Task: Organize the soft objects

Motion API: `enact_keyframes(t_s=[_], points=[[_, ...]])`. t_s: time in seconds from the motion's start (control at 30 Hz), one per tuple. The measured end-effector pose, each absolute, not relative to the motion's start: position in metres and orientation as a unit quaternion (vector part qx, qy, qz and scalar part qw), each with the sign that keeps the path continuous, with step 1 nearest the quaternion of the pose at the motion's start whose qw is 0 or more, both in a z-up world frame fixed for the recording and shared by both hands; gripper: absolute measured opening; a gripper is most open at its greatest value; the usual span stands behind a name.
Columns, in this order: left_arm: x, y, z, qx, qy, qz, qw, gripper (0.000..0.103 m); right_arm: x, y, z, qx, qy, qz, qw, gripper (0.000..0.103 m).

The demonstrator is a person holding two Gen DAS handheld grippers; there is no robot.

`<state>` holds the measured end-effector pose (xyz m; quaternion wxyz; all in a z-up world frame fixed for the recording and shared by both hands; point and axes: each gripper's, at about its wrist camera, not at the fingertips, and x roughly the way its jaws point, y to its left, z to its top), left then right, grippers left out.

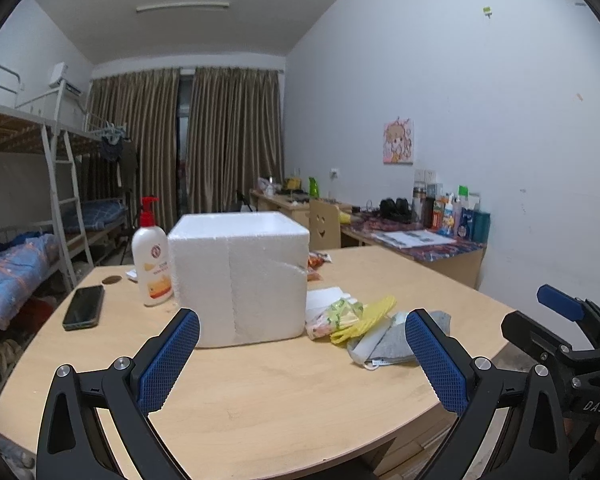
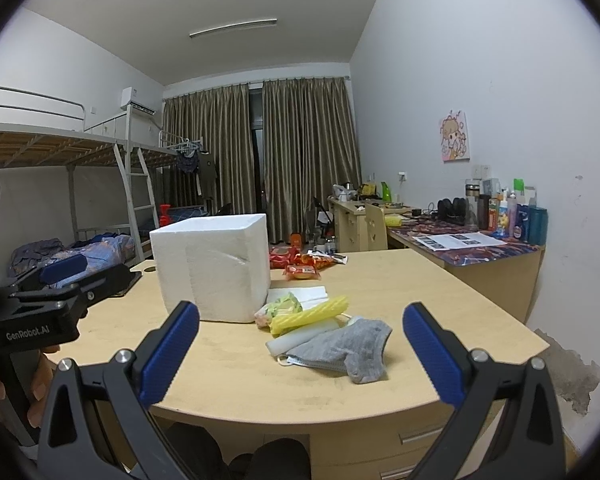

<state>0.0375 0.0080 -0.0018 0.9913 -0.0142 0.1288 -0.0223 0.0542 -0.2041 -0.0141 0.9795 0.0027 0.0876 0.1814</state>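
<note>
A white foam box (image 1: pixel 240 276) (image 2: pixel 214 264) stands on the wooden table (image 1: pixel 260 392) (image 2: pixel 420 280). To its right lies a pile of soft things: a grey sock (image 2: pixel 352 348) (image 1: pixel 400 340), a face mask (image 2: pixel 300 360), a yellow ribbed foam piece (image 2: pixel 312 314) (image 1: pixel 364 316), a white foam piece (image 2: pixel 300 336) and a green-patterned bag (image 2: pixel 280 308) (image 1: pixel 332 316). My left gripper (image 1: pixel 302 356) is open and empty, in front of the box. My right gripper (image 2: pixel 300 356) is open and empty, hovering short of the pile.
A lotion pump bottle (image 1: pixel 152 256) and a black phone (image 1: pixel 84 306) are left of the box. Snack packets (image 2: pixel 304 264) and white paper (image 2: pixel 300 294) lie behind the pile. Desks with bottles (image 2: pixel 512 216) line the right wall; bunk beds (image 1: pixel 28 200) stand at the left.
</note>
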Motion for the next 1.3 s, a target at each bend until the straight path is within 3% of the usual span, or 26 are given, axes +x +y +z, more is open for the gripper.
enact_keyframes(t_s=[1.3], points=[[0.2,-0.056,-0.046,0.045,0.279,-0.186,0.941,0.103,0.164,-0.243,-0.061,0.02,0.202,0.147,0.968,0.103]])
